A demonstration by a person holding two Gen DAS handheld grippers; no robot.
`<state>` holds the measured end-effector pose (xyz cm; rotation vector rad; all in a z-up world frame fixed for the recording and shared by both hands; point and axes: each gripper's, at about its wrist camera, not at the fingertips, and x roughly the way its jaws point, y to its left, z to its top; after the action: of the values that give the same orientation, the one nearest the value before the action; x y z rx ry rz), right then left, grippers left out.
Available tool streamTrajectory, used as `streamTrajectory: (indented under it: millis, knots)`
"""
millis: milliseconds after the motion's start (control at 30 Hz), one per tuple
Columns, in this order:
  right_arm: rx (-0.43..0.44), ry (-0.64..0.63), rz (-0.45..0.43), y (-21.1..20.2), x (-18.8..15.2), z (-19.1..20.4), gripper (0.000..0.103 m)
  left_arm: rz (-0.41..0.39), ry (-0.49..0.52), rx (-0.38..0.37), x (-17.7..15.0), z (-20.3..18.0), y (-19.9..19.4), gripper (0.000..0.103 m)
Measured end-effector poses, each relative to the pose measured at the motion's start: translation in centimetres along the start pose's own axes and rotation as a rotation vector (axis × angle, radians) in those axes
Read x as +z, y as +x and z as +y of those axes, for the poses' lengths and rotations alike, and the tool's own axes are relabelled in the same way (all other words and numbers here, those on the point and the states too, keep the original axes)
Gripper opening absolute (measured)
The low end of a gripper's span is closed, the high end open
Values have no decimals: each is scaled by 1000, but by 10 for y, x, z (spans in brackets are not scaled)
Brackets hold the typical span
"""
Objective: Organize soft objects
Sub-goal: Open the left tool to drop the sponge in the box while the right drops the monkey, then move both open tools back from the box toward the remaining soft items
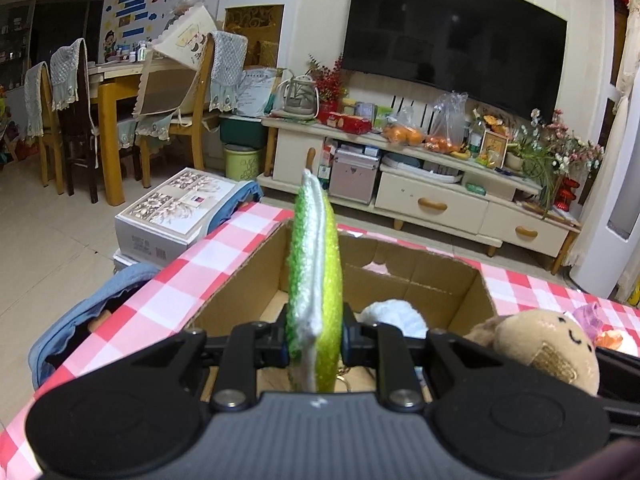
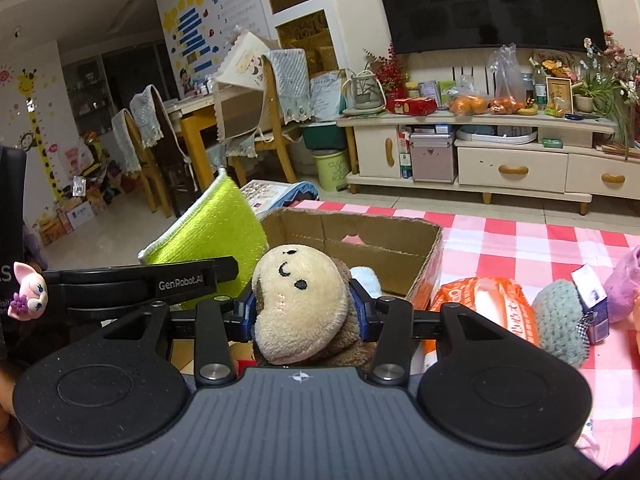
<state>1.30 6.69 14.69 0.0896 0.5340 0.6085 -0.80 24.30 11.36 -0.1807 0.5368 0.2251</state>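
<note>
Left wrist: left tongs (image 1: 314,344) clamp green cloth (image 1: 316,264) upright over box (image 1: 424,276) | right tongs (image 2: 304,312) grasp plush monkey (image 2: 300,300)

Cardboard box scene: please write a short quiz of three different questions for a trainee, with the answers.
1. True or false: the left tool holds the green and white cloth upright over the cardboard box.
2. Multiple choice: what sits between the pads of the right tool? A) an orange packet B) a plush monkey C) a purple toy
3. Fill in: the box stands on a cloth with a red and white ____ pattern.

Key
1. True; the cloth is pinched on edge, and the box is open behind it.
2. B; the plush monkey is between the pads. The orange packet lies on the tablecloth.
3. Checked.
</note>
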Motion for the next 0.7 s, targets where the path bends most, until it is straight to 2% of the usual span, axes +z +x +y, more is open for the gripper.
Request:
streamTrajectory:
  millis: [67, 133, 200, 233, 367, 500, 700]
  knots:
    - [0, -1, 6, 2, -1, 0, 62, 8, -13, 8, 0, 2, 0, 21]
    - [-9, -2, 10, 1, -2, 0, 73, 9, -27, 11, 1, 4, 0, 27]
    - [-14, 2, 1, -3, -3, -1, 93, 1, -34, 18, 2, 3, -2, 46]
    - [-17, 2, -8, -5, -3, -2, 99, -6, -33, 19, 3, 2, -4, 48]
    - [-39, -14, -48, -18, -2, -2, 100, -29, -28, 22, 4, 0, -9, 64]
    - [-68, -3, -87, -35, -2, -6, 100, -37, -37, 27, 5, 1, -10, 75]
    - [-123, 39, -133, -58, -6, -22, 101, -49, -44, 24, 6, 0, -13, 83]
